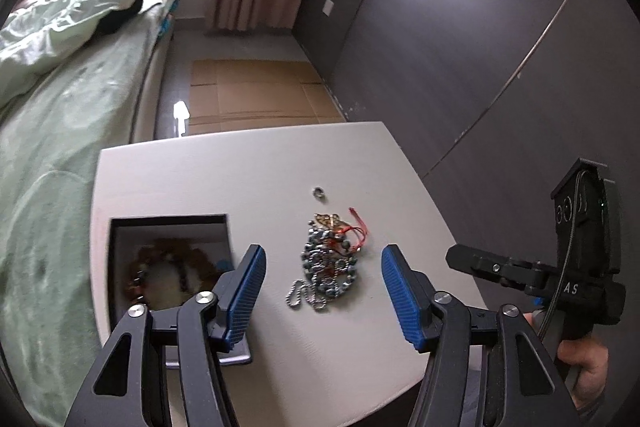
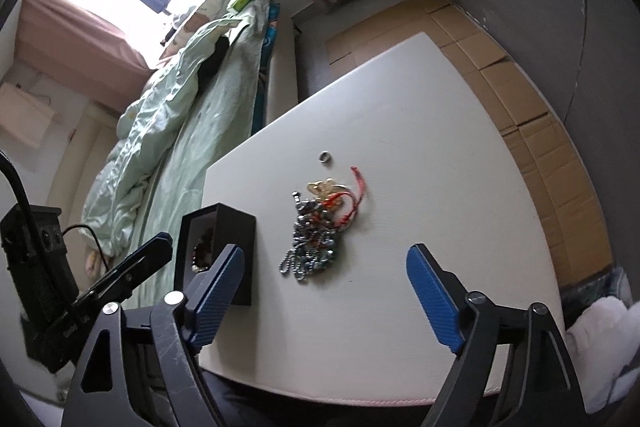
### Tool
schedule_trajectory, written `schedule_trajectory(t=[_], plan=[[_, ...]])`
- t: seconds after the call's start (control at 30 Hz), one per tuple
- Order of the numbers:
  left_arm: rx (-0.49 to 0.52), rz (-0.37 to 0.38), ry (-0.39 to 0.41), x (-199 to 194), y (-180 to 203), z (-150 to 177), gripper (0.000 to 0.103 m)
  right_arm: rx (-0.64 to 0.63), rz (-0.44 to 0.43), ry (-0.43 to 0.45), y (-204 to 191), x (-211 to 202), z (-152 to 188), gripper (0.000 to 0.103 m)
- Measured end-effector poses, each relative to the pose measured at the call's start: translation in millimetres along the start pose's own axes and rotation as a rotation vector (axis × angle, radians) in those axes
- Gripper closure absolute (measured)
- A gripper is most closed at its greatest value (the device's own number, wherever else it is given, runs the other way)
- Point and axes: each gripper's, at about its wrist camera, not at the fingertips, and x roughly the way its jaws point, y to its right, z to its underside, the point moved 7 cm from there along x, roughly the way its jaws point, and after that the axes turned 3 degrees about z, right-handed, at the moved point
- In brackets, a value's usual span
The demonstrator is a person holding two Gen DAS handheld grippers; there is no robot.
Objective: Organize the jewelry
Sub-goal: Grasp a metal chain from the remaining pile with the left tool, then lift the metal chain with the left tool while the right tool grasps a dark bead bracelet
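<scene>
On the white tabletop point(image 1: 248, 179) lies a tangled heap of grey-blue bead chains with red cord and a gold piece point(image 1: 330, 259), a small silver ring point(image 1: 319, 192) just beyond it. The open black jewelry box point(image 1: 120, 227) beside it already holds brown beads. Both tools — left gripper point(image 1: 323, 291), right gripper point(image 2: 326, 291) — hang wide open, holding nothing. Judged step: picking the next piece. The tangle likely needs 1 strand teased free first.
</scene>
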Motion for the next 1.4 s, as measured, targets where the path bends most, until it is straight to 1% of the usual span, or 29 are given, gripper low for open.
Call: schedule_trajectory(t=[0.07,0.2,0.27,0.37,0.47,0.6,0.73,0.8,0.87,0.9,0.97,1.07,1.13,1.17,1.27,1.4], plan=[[-0.003,0.002,-0.020,9,1,-2,0.049,0.019,-0.004,-0.004,7,2,-1,0.018],[-0.013,0.009,-0.064,28,5,-3,0.050,0.045,-0.010,-0.005,18,5,-2,0.018],[-0.021,0.007,-0.091,40,5,-2,0.058,0.049,-0.017,-0.003,21,6,-2,0.018],[-0.039,0.012,-0.123,57,5,0,0.061,0.060,-0.024,-0.003,26,11,-3,0.018],[-0.048,0.008,-0.170,76,5,5,0.067,0.073,-0.042,0.002,32,16,-3,0.018],[-0.048,-0.007,-0.207,94,3,9,0.068,0.109,-0.061,0.017,39,24,0,0.018],[-0.049,-0.024,-0.228,106,2,11,0.068,0.117,-0.065,0.017,42,33,3,0.019],[-0.048,-0.029,-0.238,112,1,13,0.068,0.116,-0.066,0.011,42,38,4,0.021],[-0.051,-0.037,-0.237,116,0,15,0.070,0.121,-0.070,0.001,43,43,6,0.025],[-0.052,-0.046,-0.236,117,-1,16,0.076,0.126,-0.071,-0.005,44,46,7,0.026],[-0.049,-0.064,-0.233,121,-1,15,0.081,0.125,-0.071,-0.008,43,48,7,0.027],[-0.030,-0.078,-0.224,120,-1,18,0.083,0.119,-0.074,-0.003,40,51,6,0.027],[-0.009,-0.097,-0.222,118,1,19,0.092,0.108,-0.064,-0.004,38,53,7,0.027],[-0.002,-0.100,-0.220,116,2,18,0.101,0.100,-0.058,-0.004,36,54,7,0.027],[0.014,-0.088,-0.218,109,7,19,0.101,0.083,-0.055,-0.004,32,55,9,0.028],[0.025,-0.080,-0.189,96,11,15,0.101,0.080,-0.065,-0.009,30,56,9,0.035]])
